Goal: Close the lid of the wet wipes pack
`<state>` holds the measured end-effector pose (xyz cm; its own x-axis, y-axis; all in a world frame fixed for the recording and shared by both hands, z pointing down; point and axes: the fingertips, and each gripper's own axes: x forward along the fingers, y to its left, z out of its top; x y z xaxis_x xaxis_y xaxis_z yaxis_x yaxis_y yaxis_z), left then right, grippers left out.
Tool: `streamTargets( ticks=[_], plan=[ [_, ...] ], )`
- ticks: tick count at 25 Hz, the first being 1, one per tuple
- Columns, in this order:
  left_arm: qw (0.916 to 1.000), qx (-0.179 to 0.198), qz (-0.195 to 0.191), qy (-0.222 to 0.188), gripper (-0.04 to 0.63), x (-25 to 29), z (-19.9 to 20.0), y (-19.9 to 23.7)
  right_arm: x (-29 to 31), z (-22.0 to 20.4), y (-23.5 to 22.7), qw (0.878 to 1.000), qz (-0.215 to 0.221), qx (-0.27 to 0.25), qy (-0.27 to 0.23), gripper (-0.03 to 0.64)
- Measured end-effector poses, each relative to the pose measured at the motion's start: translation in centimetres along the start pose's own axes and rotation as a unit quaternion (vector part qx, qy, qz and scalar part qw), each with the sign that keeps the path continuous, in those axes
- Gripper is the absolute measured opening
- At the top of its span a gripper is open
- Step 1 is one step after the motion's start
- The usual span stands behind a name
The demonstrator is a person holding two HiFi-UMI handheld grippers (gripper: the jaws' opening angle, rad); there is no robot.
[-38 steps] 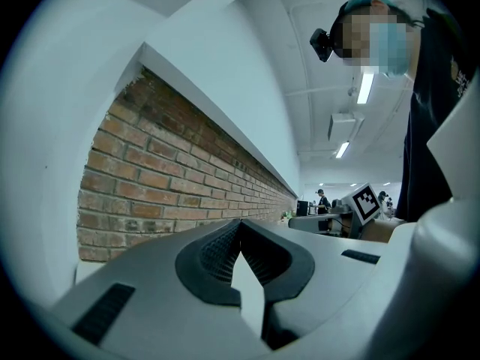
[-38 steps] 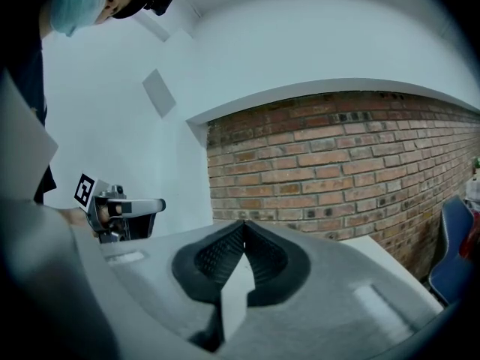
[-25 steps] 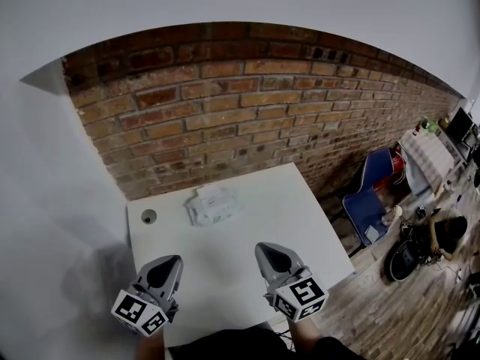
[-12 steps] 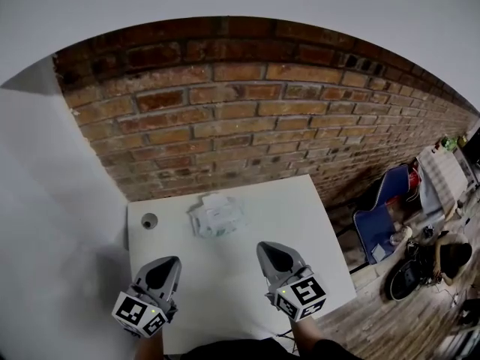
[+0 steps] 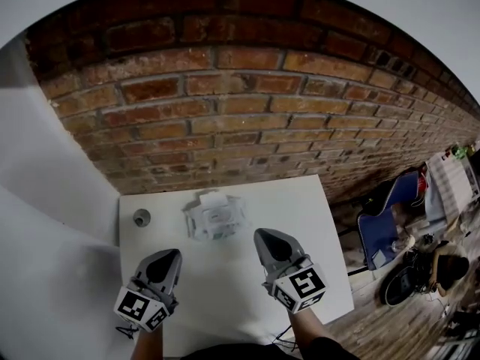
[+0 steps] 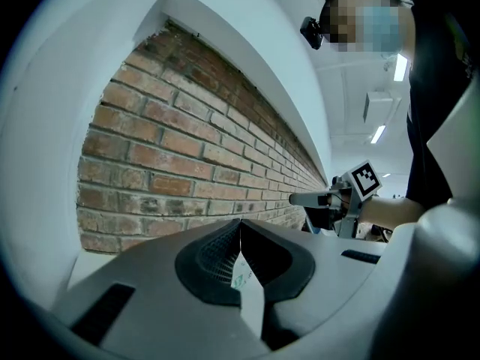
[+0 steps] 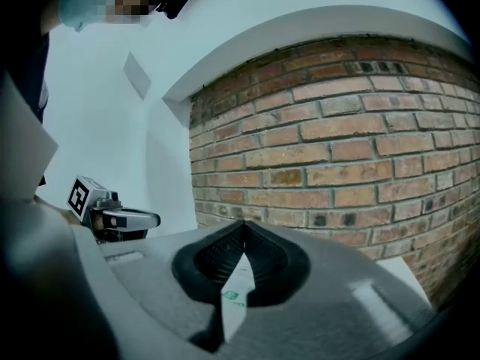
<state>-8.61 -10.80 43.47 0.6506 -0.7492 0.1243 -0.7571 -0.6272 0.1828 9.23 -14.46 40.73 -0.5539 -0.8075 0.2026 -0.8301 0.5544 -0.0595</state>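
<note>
A white wet wipes pack point(image 5: 215, 216) lies on the white table point(image 5: 315, 276) near its far edge, its small lid flap standing up at the back. My left gripper point(image 5: 169, 256) hovers over the table's near left, shut and holding nothing. My right gripper point(image 5: 265, 241) hangs just right of the pack and nearer to me, also shut and empty. In the left gripper view the jaws point(image 6: 240, 227) meet at their tips and the right gripper point(image 6: 330, 199) shows beyond. In the right gripper view the jaws point(image 7: 242, 227) are pressed together, with the left gripper point(image 7: 112, 217) at the left.
A brick wall point(image 5: 247, 118) rises right behind the table. A small round grey cable hole point(image 5: 142, 217) sits at the table's far left corner. To the right, on a wooden floor, stand a blue chair point(image 5: 390, 208) and dark bags point(image 5: 409, 276).
The head view has tilted and moved closer to the wall, so the table and pack sit lower and nearer. Both grippers keep about the same spacing; the right one is slightly closer to the pack.
</note>
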Motion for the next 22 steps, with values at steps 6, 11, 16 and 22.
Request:
streamTargets(
  ticks=[6,11,16,22],
  plan=[
    [0.9998,0.006,0.011,0.016,-0.002,2.6,-2.0,1.3,2.6,-1.3,-2.4,1.000,-0.005,0.006,0.011,-0.002],
    [0.9990,0.008,0.011,0.044,-0.002,4.8,-5.3,2.3,4.7,-2.5,-3.8,1.000,0.005,0.013,0.019,-0.002],
    [0.9973,-0.013,0.025,0.067,-0.001,6.6,-7.9,3.6,6.6,-4.1,-4.1,0.999,0.026,0.020,0.039,-0.002],
    [0.9953,-0.024,0.025,0.091,0.000,8.4,-10.2,4.6,8.1,-6.1,-4.4,0.997,0.037,0.022,0.056,-0.002]
  ],
)
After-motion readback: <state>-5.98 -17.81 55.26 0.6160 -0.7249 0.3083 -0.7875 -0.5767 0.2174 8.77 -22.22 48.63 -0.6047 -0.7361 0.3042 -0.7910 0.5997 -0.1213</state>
